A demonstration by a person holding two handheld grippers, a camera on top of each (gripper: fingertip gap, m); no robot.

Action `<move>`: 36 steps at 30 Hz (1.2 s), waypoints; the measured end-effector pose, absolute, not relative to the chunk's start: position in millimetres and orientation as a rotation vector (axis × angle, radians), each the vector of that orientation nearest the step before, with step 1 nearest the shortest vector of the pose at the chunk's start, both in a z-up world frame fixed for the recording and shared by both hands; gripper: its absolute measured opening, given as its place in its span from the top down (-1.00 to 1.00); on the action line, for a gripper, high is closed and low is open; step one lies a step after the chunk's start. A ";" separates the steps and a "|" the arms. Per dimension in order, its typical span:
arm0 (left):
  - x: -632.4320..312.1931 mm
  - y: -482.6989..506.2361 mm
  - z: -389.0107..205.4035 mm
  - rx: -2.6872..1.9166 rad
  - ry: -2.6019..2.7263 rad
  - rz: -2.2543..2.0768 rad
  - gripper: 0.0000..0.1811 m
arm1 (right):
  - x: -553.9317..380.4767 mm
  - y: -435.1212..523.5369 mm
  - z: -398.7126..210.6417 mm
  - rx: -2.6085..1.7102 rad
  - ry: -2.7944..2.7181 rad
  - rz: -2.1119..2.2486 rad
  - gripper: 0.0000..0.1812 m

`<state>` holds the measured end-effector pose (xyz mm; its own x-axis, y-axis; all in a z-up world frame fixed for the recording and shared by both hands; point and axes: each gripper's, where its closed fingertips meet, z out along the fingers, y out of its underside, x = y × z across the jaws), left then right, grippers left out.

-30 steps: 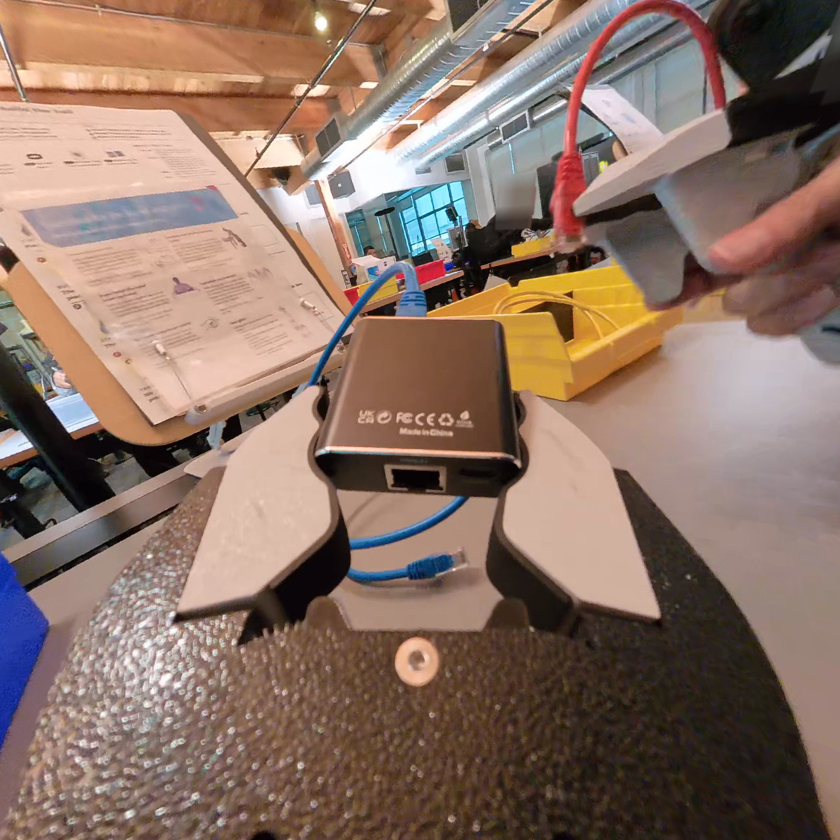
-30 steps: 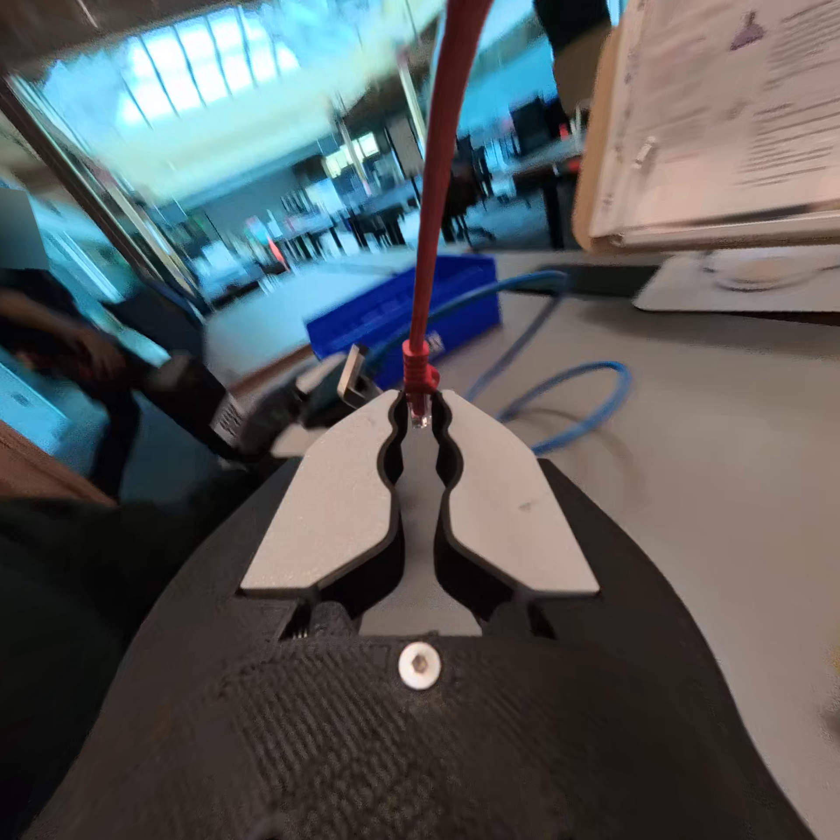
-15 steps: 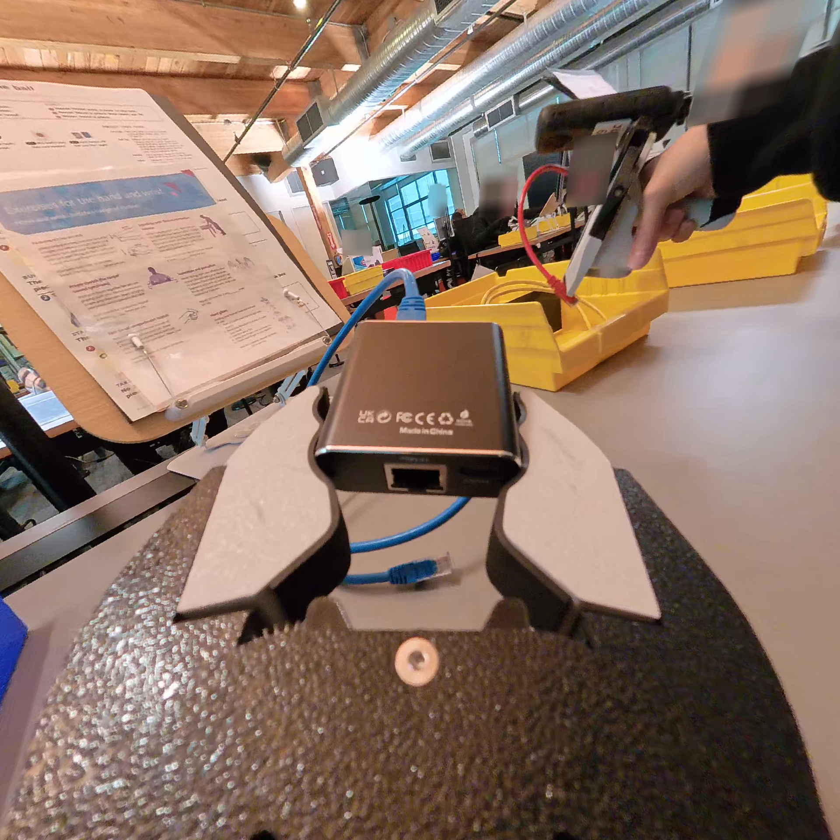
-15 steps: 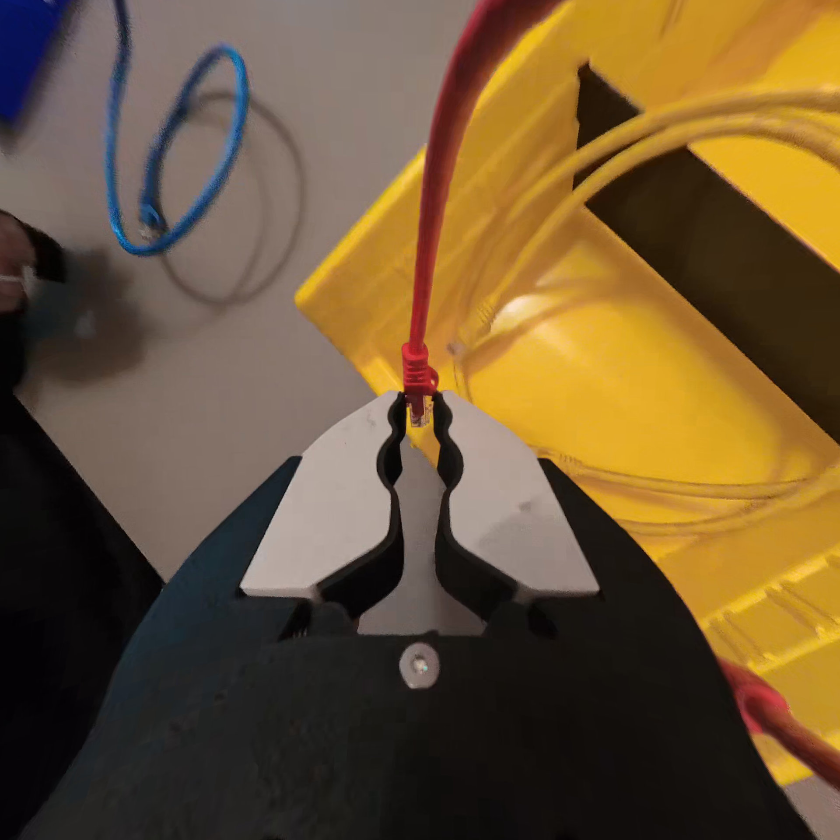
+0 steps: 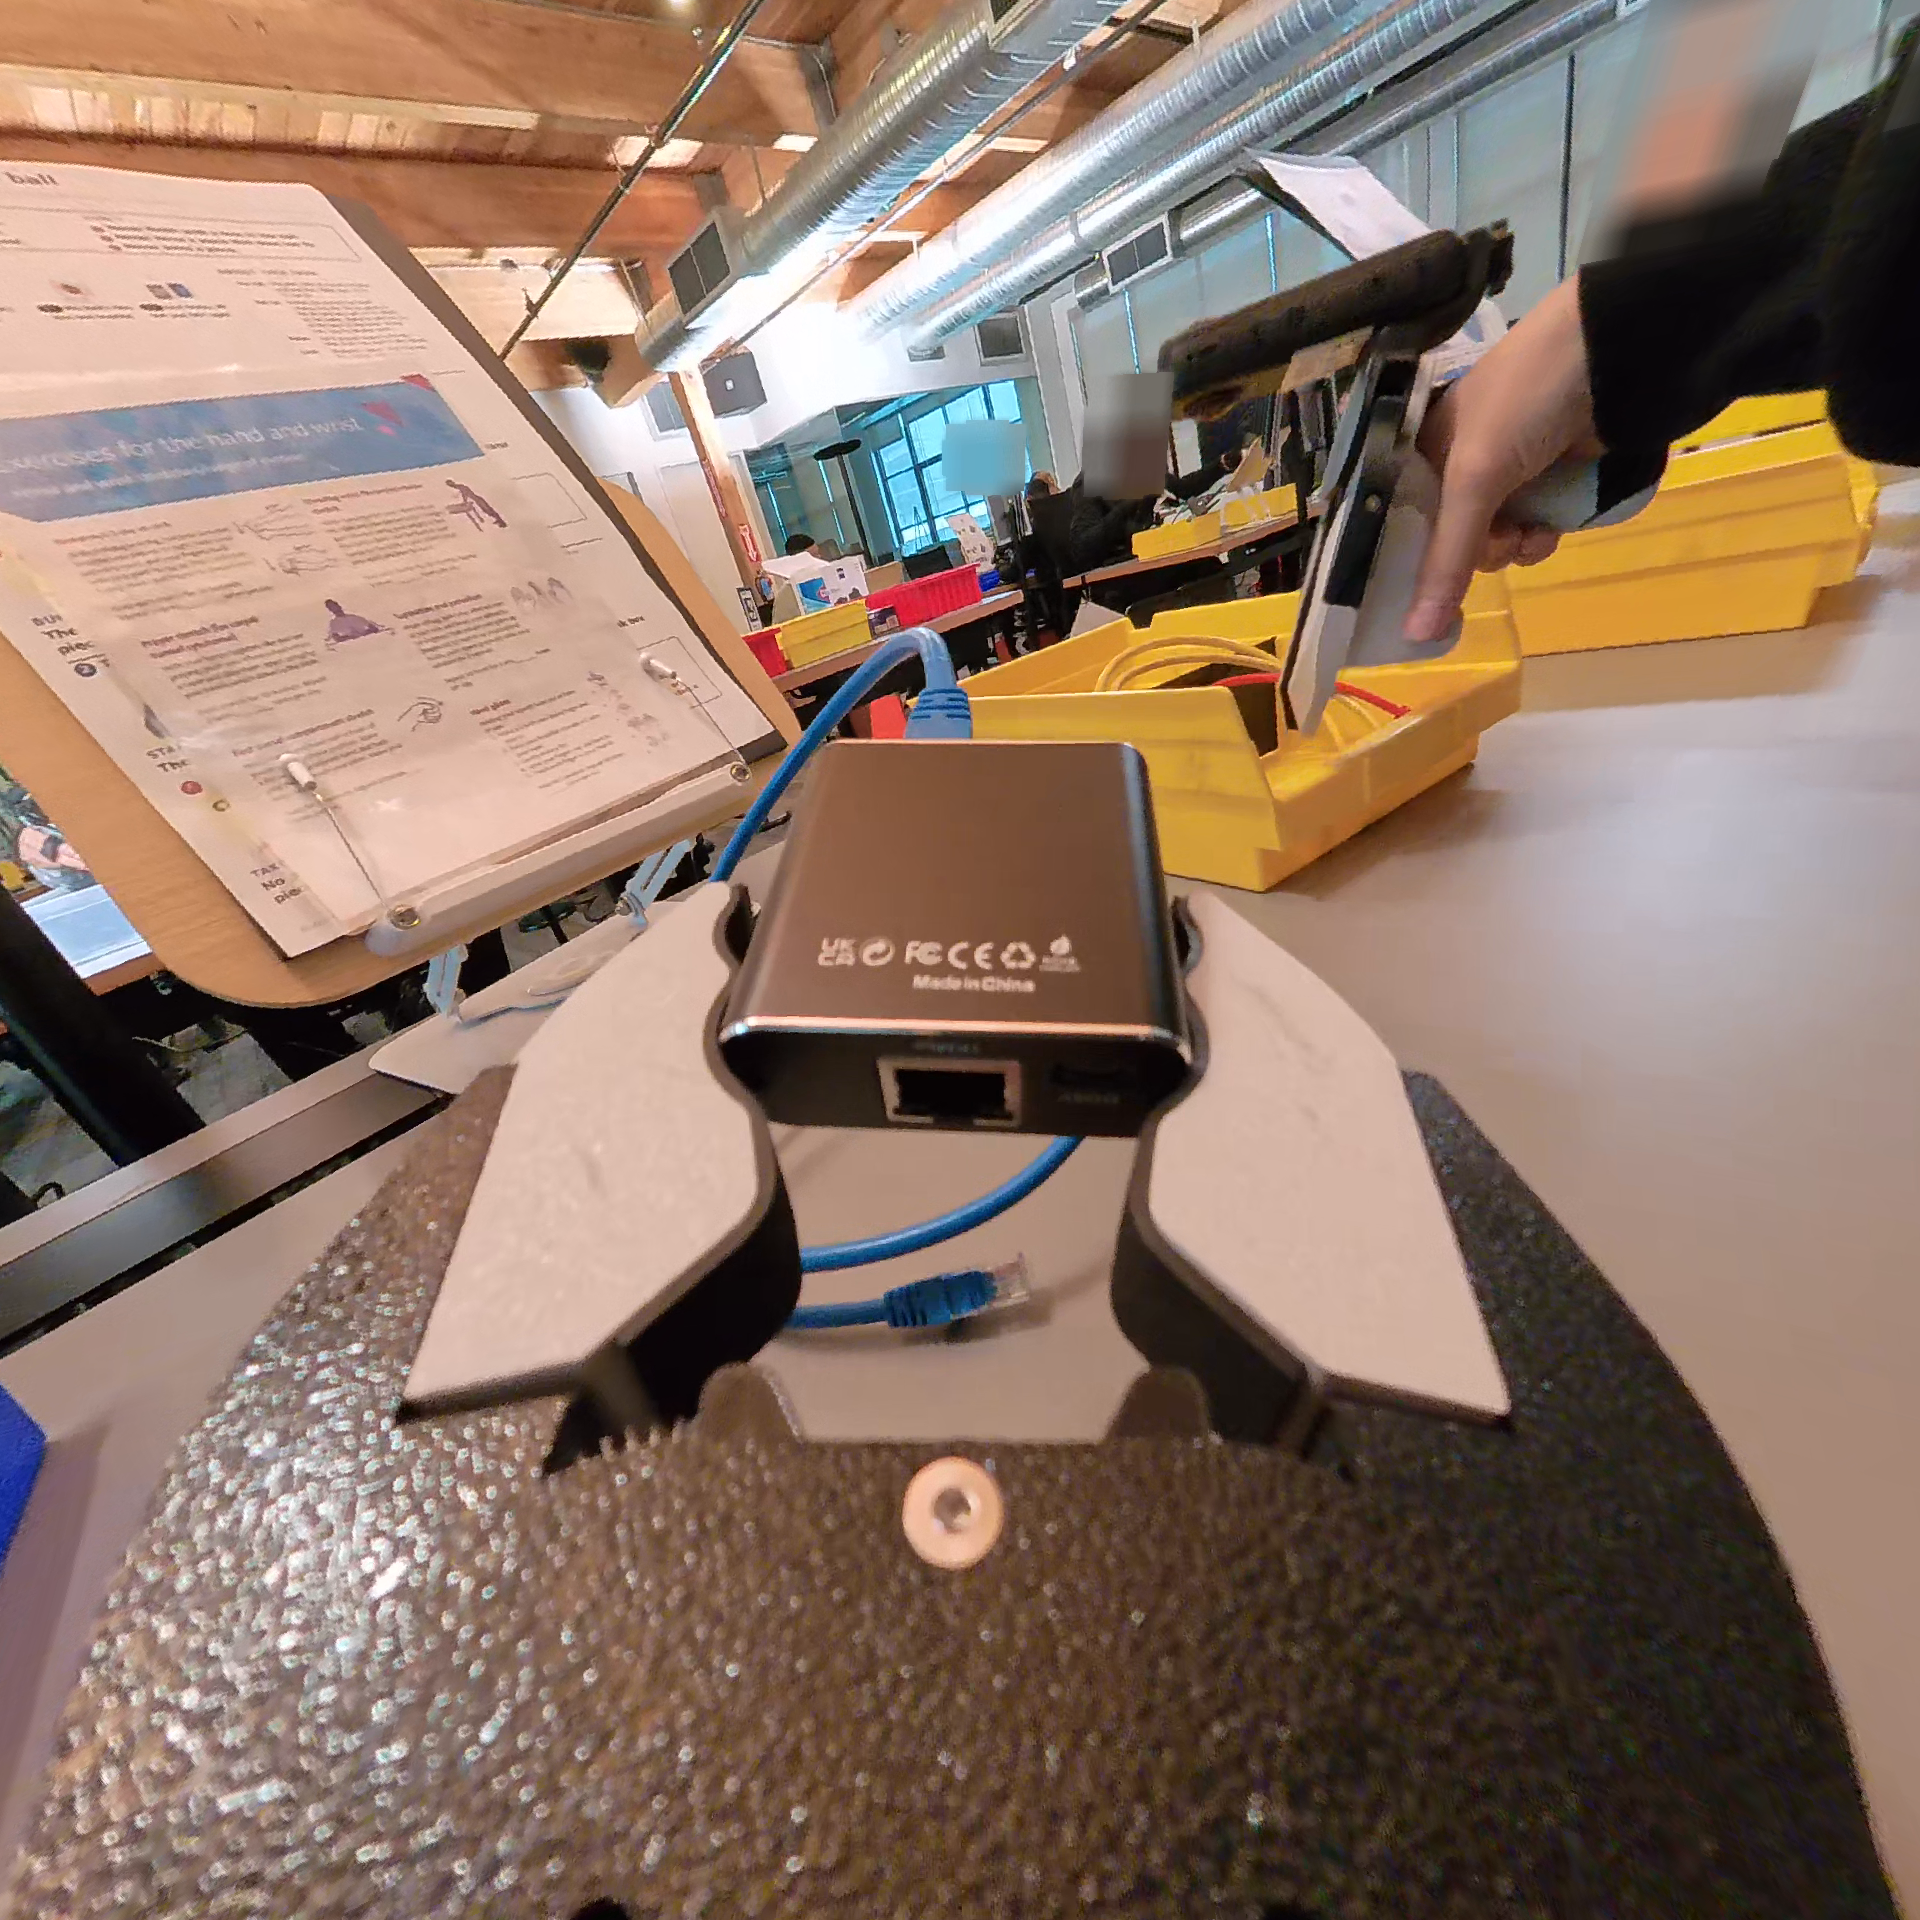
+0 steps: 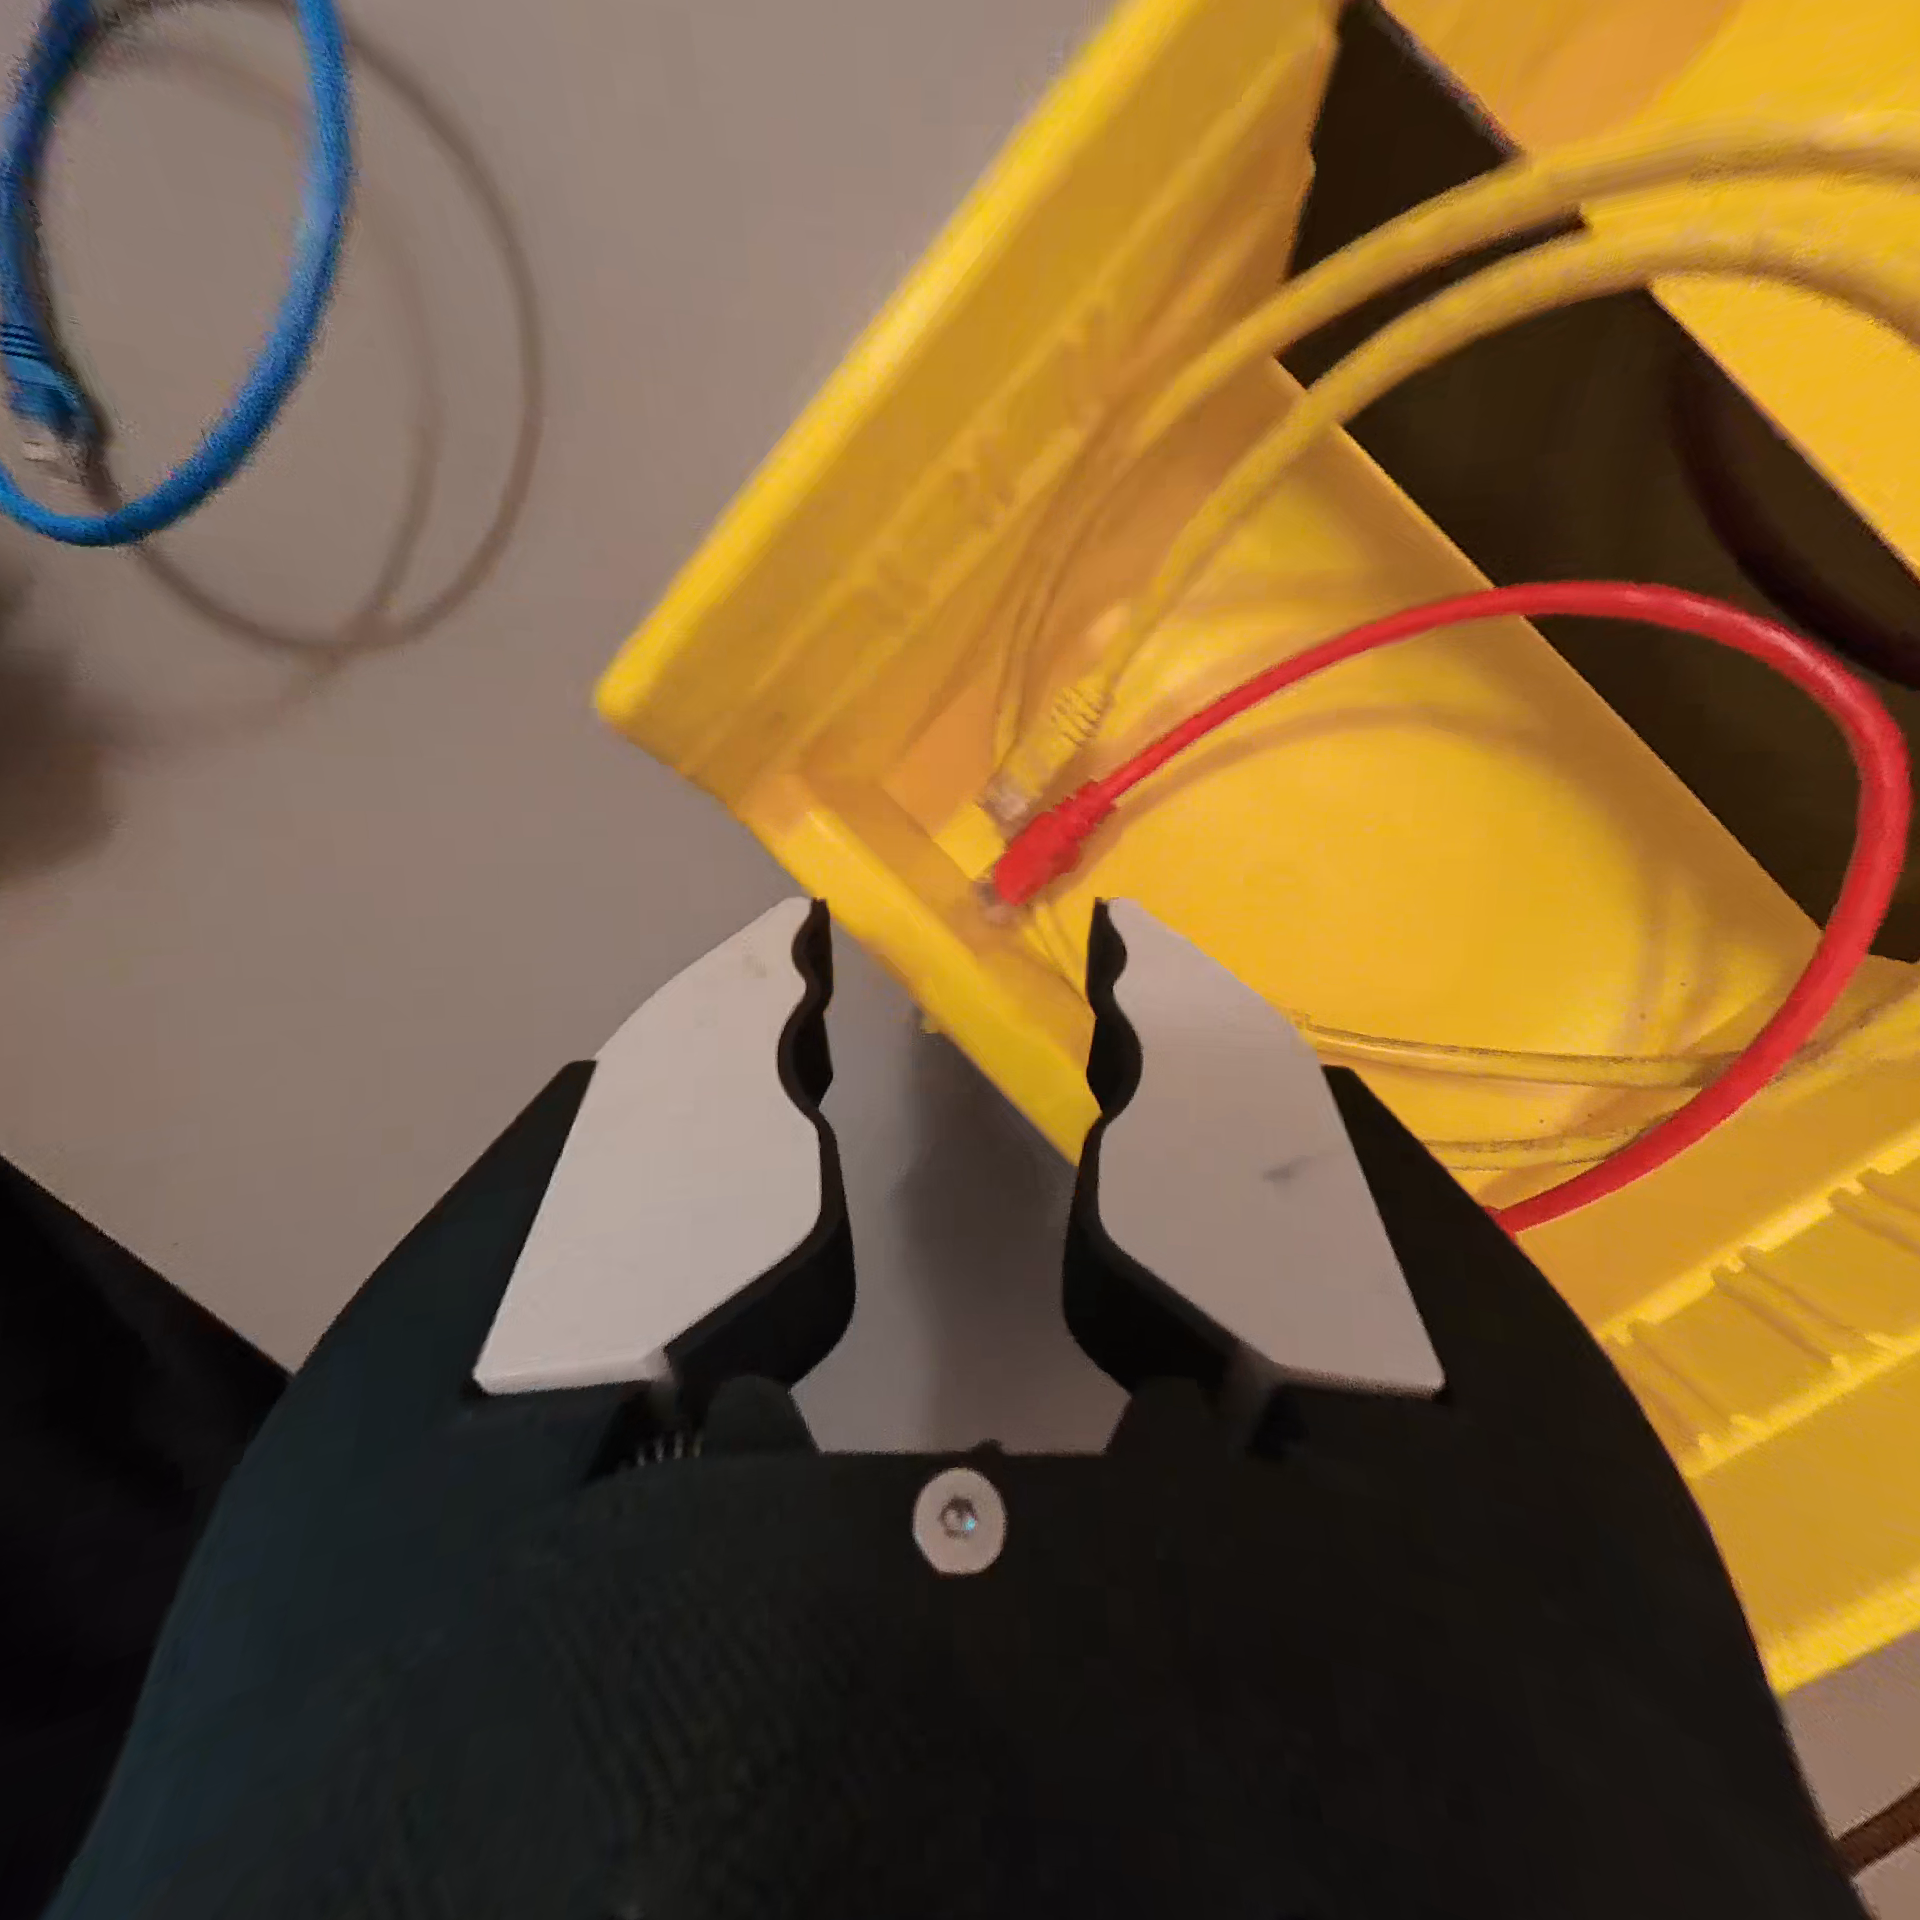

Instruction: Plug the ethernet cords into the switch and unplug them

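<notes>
Left tool (image 5: 956, 935) clamped on black switch (image 5: 961, 914), blue cord (image 5: 940, 701) plugged in; right tool (image 6: 956, 914) released above red cord (image 6: 1558, 665) in yellow bin (image 6: 914, 540).

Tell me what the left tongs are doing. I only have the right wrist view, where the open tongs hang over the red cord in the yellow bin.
Observer: The left tongs are shut on the black switch, gripping it by its two sides.
Operator: Is any cord plugged into it?
Observer: A blue cord runs into its far end. The near port facing the camera is empty.
</notes>
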<state>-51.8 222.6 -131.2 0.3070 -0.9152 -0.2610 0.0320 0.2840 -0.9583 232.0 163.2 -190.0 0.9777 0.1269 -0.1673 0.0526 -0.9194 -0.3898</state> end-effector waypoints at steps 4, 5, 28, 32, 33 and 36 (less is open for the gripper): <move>-50.7 221.2 -131.8 -1.078 1.061 -0.825 0.19 | 171.9 168.3 -148.0 -2.518 -0.309 0.374 0.29; -50.3 220.8 -132.1 -1.077 1.064 -0.825 0.19 | 150.8 168.1 -138.8 -2.456 -0.351 0.424 0.25; -41.9 197.3 -132.5 -0.989 1.165 -0.893 0.19 | -33.6 192.9 -115.0 -1.510 0.203 1.413 0.41; -40.0 194.1 -133.1 -0.969 1.185 -0.875 0.19 | -42.5 197.1 -125.7 -1.527 0.266 1.414 0.44; -39.9 193.5 -132.6 -0.964 1.186 -0.875 0.19 | -44.3 197.6 -125.7 -1.510 0.284 1.434 0.44; -40.5 192.5 -131.5 -0.952 1.185 -0.869 0.19 | -44.3 199.0 -118.6 -1.394 0.367 1.521 0.66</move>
<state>-40.5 192.5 -131.5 0.1696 -0.9222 -0.3475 0.0547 0.3609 -0.9310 -44.3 199.0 -118.6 0.1634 0.4534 -0.8762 -0.8028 -0.4551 -0.3852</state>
